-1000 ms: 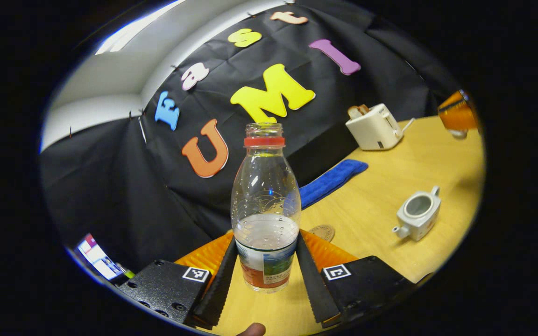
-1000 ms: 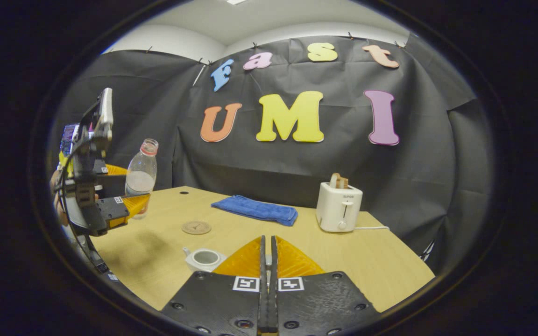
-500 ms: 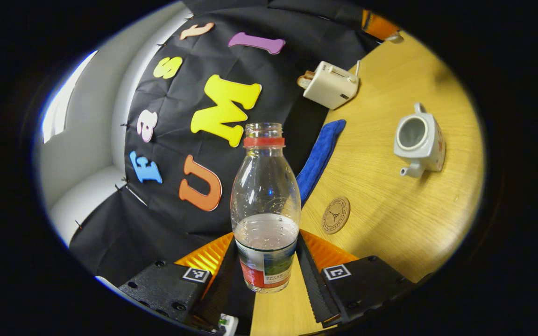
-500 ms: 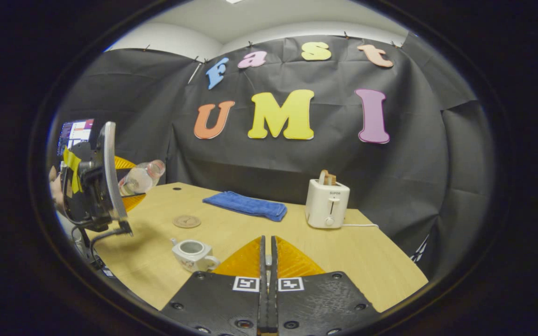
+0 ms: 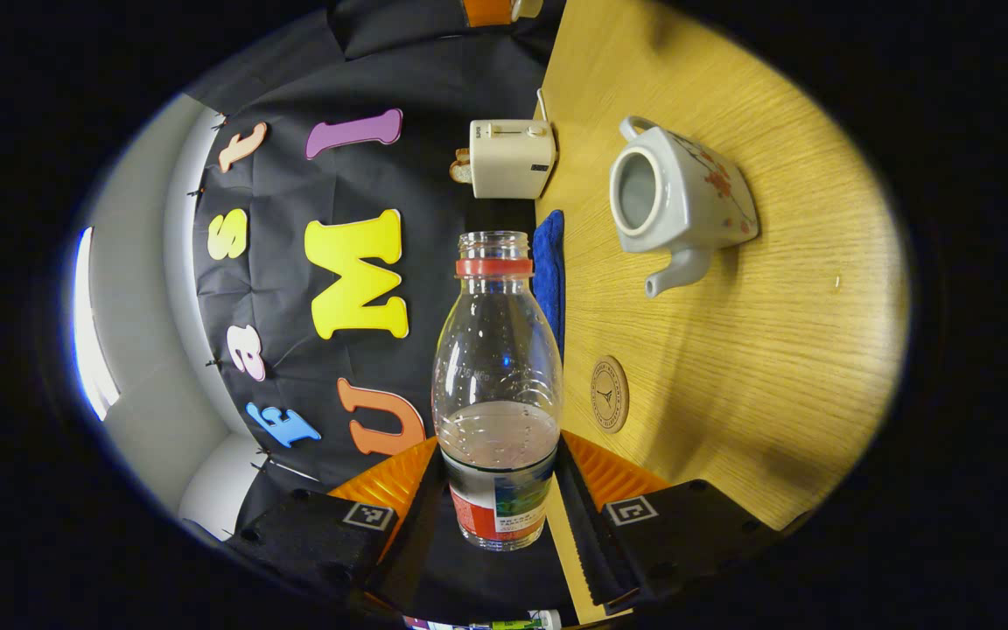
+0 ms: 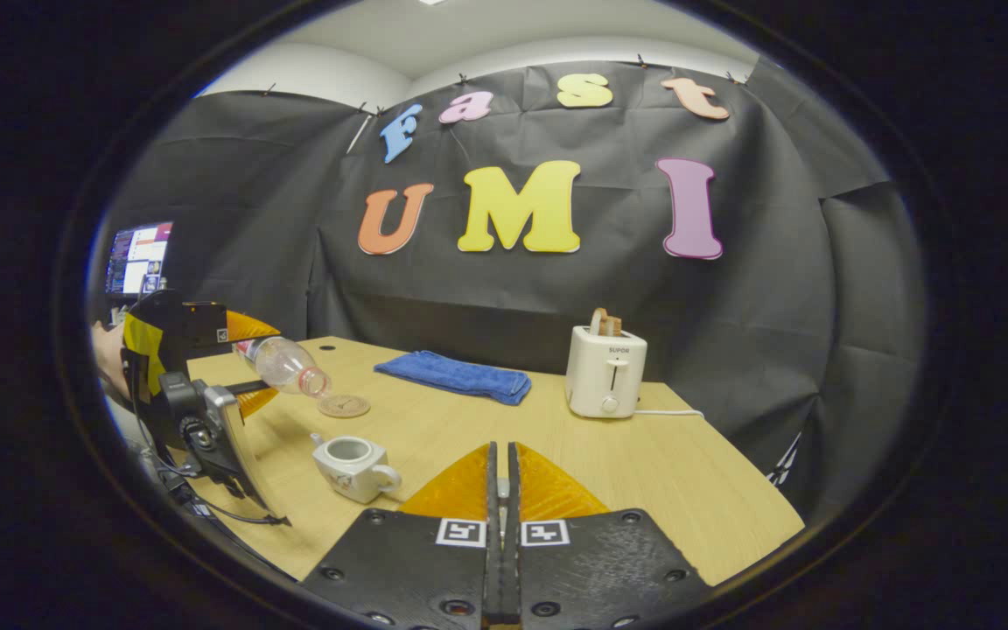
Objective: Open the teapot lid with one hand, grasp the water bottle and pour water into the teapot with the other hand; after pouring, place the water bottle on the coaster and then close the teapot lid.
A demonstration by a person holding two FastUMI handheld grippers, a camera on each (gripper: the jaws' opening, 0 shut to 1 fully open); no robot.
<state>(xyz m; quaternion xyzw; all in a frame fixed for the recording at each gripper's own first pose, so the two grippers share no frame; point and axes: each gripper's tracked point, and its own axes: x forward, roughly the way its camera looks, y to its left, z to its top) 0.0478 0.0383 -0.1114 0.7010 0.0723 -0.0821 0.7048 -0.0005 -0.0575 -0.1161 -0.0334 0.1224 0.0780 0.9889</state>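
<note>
**Pour under way, bottle tipped over open teapot**

Left gripper (image 5: 497,516) clamped on bottle (image 5: 497,385), both fingers pressed to its lower body at the label. Bottle uncapped, part full, held off the table (image 5: 775,350). From the right gripper view, bottle (image 6: 285,365) tipped well past level, mouth down toward the teapot (image 6: 348,464), hand (image 6: 108,354) behind the left gripper (image 6: 246,363). No stream visible at this size; cannot tell if water is running yet.

Teapot (image 5: 675,197) lid off, opening bare, standing near the table's front-left corner as seen from the right gripper view. Spout points to the coaster (image 5: 610,394); coaster bare, between teapot and towel (image 5: 549,262).

Right gripper (image 6: 500,477) raised above the table's front edge, fingers closed nearly together with a small pale bit between them, judged to be the lid knob. Lid itself hidden, so hold not confirmed.

Toaster (image 6: 605,372) and towel (image 6: 454,374) toward the table's back edge, well apart from the work.

Progress, as judged:
- Done: lid off, bottle grasped, bottle tilted over the teapot.
- In hand: pouring.
- Left: right the bottle, set it on the coaster, lid back on.

Roughly mid-task. Mouth still sits a little back from the opening, so spill on the table is a risk.
</note>
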